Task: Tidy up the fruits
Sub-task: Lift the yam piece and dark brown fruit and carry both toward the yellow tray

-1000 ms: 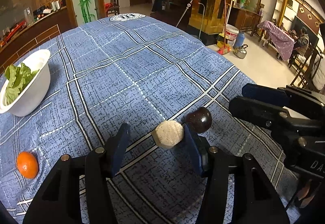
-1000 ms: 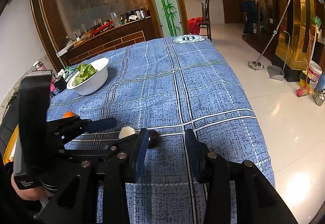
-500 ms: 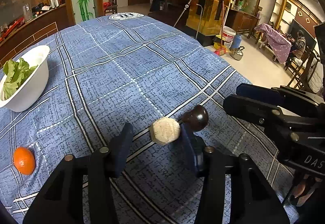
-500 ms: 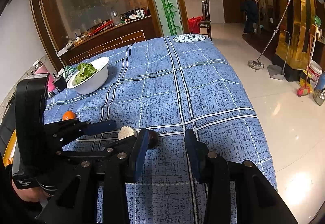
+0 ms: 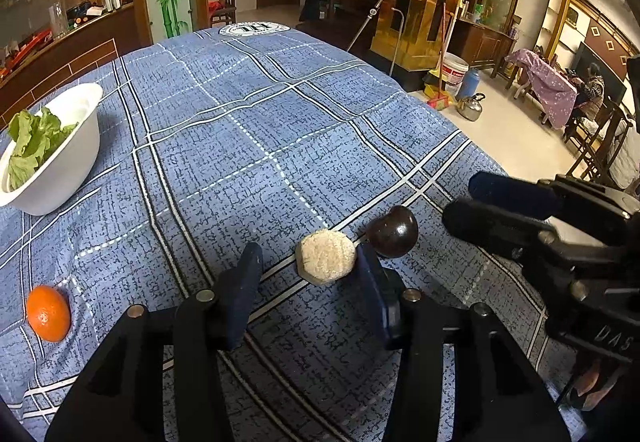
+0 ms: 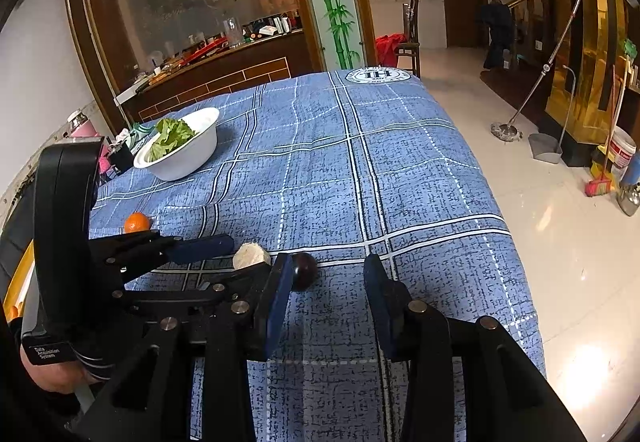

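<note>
– Where is the fruit?
– On the blue checked cloth of the bench [image 5: 240, 145]: a pale, rough round fruit [image 5: 326, 257] touches the left gripper's [image 5: 308, 274] right pad, a dark glossy round fruit [image 5: 393, 231] just right of it.
– Gripped?
– Seemingly not; its jaws stand partly open, a gap on the left.
– The right gripper [image 6: 326, 280]?
– Partly open, empty; the dark fruit sits by its left pad. A small orange [image 5: 48, 313] lies near left, a white bowl of green leaves [image 5: 60, 161] far left.
</note>
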The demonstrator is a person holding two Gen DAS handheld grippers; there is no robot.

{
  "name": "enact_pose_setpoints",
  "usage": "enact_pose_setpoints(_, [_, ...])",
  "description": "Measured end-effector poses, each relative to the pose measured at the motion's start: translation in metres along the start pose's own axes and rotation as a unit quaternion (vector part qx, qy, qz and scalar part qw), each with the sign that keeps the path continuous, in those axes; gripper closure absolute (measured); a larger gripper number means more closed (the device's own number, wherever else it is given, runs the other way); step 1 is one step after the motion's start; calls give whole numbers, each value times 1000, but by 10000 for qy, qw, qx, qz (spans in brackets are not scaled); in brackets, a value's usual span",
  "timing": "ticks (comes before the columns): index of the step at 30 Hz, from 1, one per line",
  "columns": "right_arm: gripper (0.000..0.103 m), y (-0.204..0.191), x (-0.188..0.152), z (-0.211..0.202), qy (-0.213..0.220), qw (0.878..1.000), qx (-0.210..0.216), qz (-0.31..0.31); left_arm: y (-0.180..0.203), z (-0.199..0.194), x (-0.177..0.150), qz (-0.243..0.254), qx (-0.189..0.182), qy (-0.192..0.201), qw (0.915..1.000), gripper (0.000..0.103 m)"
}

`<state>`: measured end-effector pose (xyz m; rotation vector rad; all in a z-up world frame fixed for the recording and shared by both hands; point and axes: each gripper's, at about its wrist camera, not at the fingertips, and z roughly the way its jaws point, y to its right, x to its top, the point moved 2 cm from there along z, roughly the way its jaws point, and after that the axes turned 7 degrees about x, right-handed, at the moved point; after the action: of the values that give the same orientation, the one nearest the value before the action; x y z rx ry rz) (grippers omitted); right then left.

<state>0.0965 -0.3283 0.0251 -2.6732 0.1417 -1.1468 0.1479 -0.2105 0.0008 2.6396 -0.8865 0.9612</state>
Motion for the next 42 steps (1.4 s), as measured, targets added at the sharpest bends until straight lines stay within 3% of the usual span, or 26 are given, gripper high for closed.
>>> enact_pose_setpoints(3, [64, -4, -1, 8, -126, 9999, 5, -46, -1, 1, 1, -23, 19, 17, 10000, 58])
enact_pose_setpoints(6, [65, -9, -2, 17, -266, 9996, 81, -93, -4, 2, 0, -78, -5, -24, 10000, 66])
enact_pose_setpoints(11, [67, -13, -1, 33, -482, 9985, 79, -231, -11, 1, -1, -161, 2, -37, 9999, 67])
enact_pose_setpoints(17, [71, -17, 2, 39, -526, 9980, 121, -334, -15, 1, -2, -258, -18, -37, 9997, 75])
enact_pose_setpoints(22, [71, -17, 4, 50, -709, 9965, 168, -415, -18, 0, -3, -254, 22, -48, 9997, 76])
enact_pose_setpoints(42, [76, -18, 6, 54, -685, 9963, 98, -510, -15, 1, -2, -219, 123, -40, 9997, 77])
